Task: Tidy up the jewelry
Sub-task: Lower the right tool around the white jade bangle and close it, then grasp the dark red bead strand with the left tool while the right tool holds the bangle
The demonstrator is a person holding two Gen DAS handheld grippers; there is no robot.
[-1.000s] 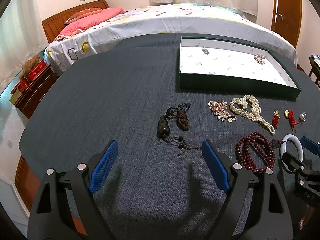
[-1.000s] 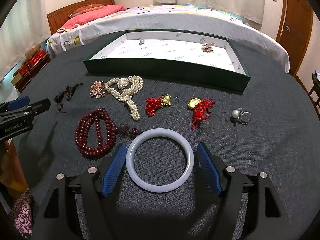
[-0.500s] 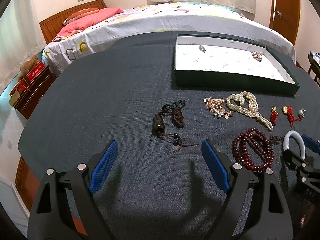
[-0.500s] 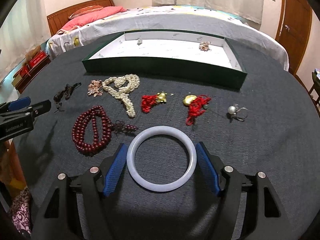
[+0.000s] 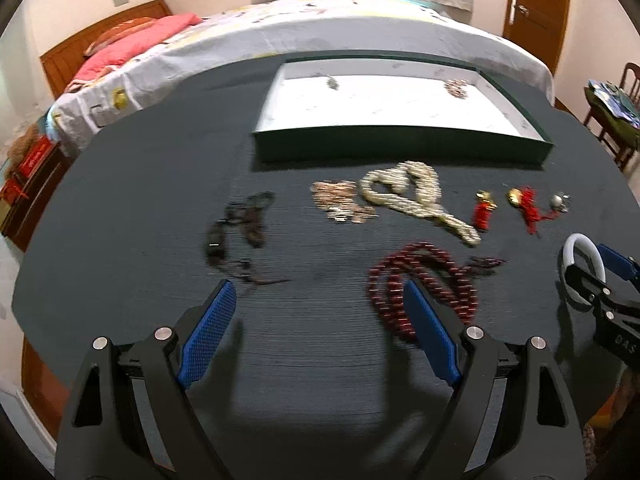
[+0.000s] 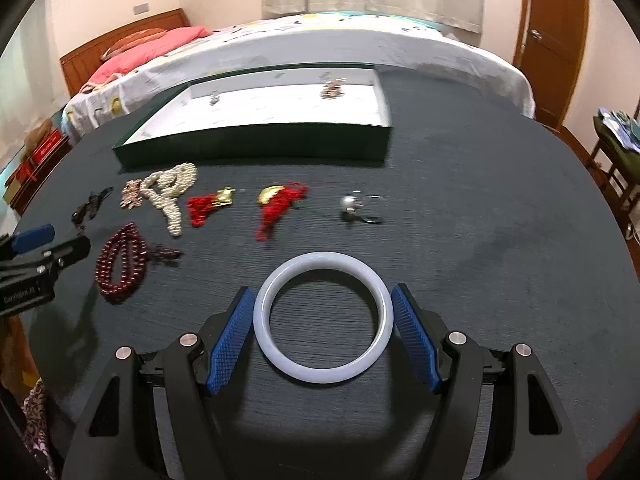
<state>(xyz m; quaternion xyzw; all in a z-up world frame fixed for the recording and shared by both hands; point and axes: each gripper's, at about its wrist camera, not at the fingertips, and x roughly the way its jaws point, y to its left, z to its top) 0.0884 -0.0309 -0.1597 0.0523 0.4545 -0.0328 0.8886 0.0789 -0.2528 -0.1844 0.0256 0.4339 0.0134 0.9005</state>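
The white bangle (image 6: 323,320) is being pinched flat between the pads of the right gripper (image 6: 323,334), the green tray (image 6: 256,146) lying ahead, while the left gripper (image 5: 318,334) is being held spread and empty

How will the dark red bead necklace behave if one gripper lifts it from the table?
The dark red bead necklace lies in loose loops, so it is probably floppy and would hang and swing. Its round, glossy beads may slip between flat pads. The small tassel at its side would likely trail behind.
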